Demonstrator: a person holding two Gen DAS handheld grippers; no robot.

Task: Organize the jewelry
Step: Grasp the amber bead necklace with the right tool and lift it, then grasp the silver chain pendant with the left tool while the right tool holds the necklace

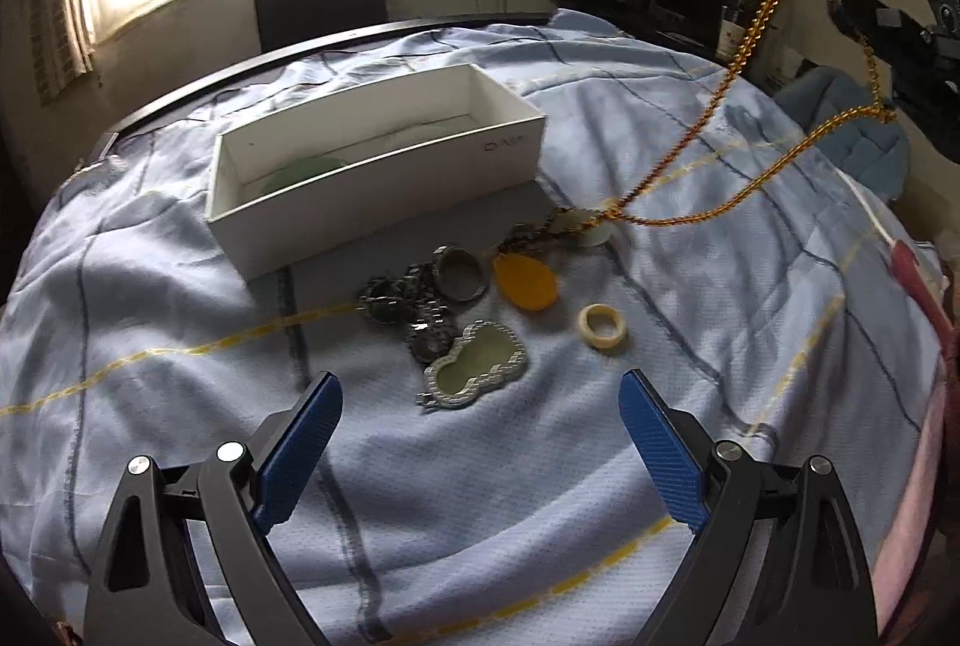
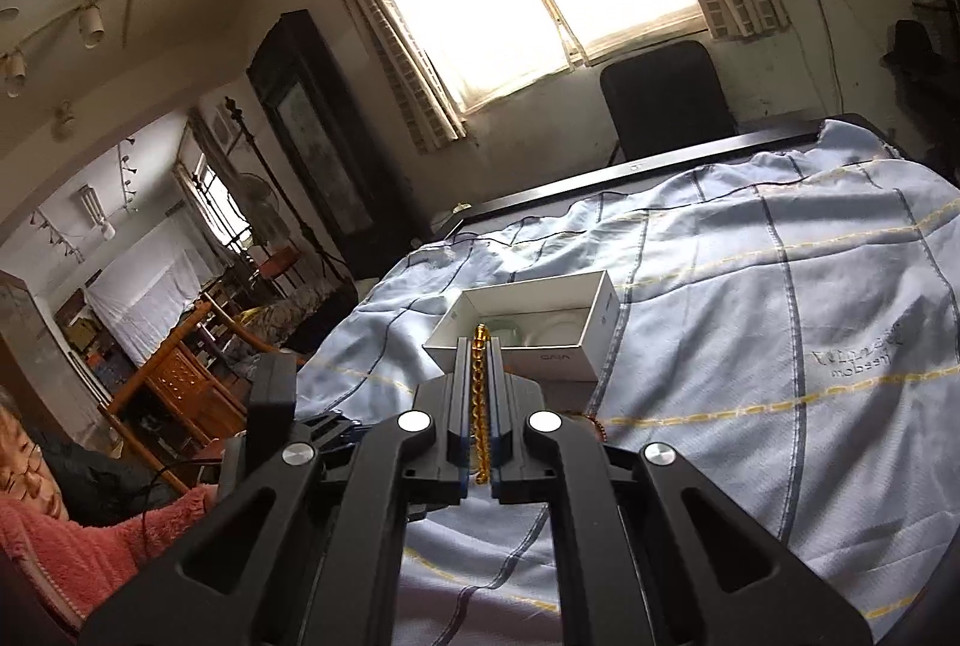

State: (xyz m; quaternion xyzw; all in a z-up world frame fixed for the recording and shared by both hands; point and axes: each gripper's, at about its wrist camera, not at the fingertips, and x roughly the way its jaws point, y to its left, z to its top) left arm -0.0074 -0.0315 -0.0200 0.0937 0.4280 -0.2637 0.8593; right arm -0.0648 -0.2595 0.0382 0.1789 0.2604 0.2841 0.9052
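While the right gripper [image 2: 479,346] had its jaws pinched tight on the amber bead necklace [image 1: 708,129], the strand hung in the air, its low end trailing into the jewelry pile [image 1: 456,298] just in front of the white box [image 1: 384,178]. Left gripper [image 1: 480,394] was spread wide, holding nothing, hovering over bare blue bedsheet [image 1: 180,298] near the gourd pendant [image 1: 477,365]. Plenty of open sheet either side; the bed's dark edge [image 2: 660,159] ran behind the box.
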